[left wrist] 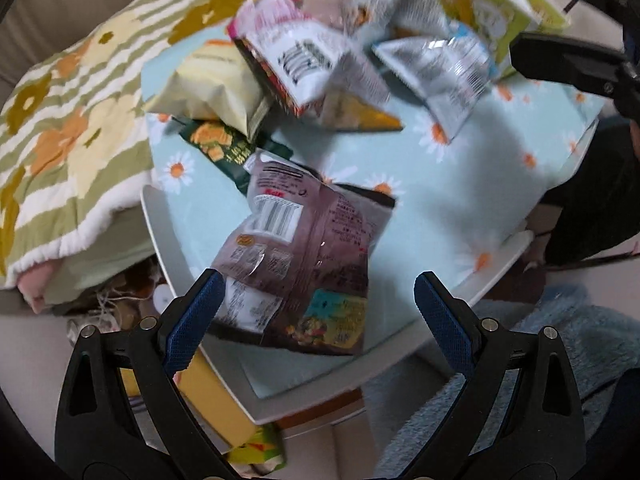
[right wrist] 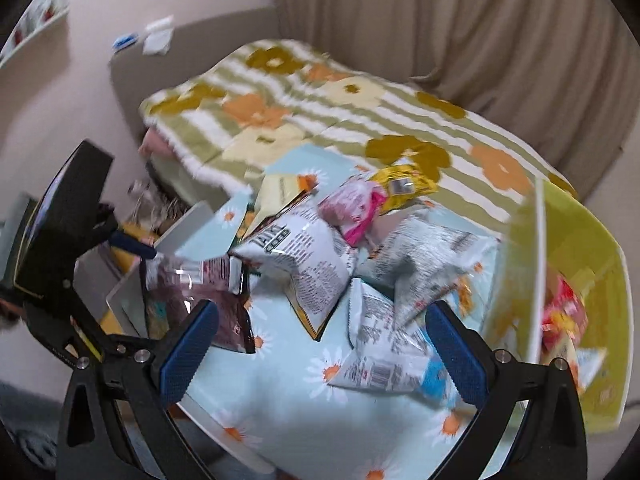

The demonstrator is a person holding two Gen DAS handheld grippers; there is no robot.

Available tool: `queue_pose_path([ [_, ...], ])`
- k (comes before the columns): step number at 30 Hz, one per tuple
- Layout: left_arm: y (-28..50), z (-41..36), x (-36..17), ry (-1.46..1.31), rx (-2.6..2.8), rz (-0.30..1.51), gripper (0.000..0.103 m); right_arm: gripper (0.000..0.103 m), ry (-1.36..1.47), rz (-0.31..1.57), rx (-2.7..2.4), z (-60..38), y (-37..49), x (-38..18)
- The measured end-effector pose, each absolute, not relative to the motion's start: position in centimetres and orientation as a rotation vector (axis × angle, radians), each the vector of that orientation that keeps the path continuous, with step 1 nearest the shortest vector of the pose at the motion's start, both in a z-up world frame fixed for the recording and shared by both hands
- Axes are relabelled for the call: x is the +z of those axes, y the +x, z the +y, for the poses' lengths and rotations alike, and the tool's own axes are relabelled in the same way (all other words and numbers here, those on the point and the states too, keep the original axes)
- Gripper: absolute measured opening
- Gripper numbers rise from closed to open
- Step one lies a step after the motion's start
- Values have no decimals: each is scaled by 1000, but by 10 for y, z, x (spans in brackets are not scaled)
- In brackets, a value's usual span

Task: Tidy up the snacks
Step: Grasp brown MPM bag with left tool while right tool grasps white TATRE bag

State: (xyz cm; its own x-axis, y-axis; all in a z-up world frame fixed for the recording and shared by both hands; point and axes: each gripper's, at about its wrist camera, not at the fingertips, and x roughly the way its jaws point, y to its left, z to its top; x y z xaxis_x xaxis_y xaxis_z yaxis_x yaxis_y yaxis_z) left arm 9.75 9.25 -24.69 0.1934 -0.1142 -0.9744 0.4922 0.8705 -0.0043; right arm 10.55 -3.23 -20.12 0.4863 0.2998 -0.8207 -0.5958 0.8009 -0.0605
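Snack packets lie heaped on a daisy-print table (left wrist: 460, 184) beside a bed. The left gripper (left wrist: 316, 312), jaws spread wide, hangs over a brown packet (left wrist: 304, 248) lying between and just beyond them. The right gripper (right wrist: 320, 344), jaws likewise spread, hovers above a silver packet (right wrist: 384, 356). Light, crinkly and probably slippery, each bag looks best pinched across its puffed middle.

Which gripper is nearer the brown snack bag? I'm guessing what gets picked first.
Left. The left gripper hangs open right over the brown snack bag; the right gripper is off to its side, over a silver bag.
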Motion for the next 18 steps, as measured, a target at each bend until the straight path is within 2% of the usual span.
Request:
queue_pose_path([
  [4,105,88,-264,415,-398,1322,96,103,-458,907,637,-19,118,-221],
  [18,136,93,-298,331,-387,1412,96,103,-680,927,796,16,158,-262],
])
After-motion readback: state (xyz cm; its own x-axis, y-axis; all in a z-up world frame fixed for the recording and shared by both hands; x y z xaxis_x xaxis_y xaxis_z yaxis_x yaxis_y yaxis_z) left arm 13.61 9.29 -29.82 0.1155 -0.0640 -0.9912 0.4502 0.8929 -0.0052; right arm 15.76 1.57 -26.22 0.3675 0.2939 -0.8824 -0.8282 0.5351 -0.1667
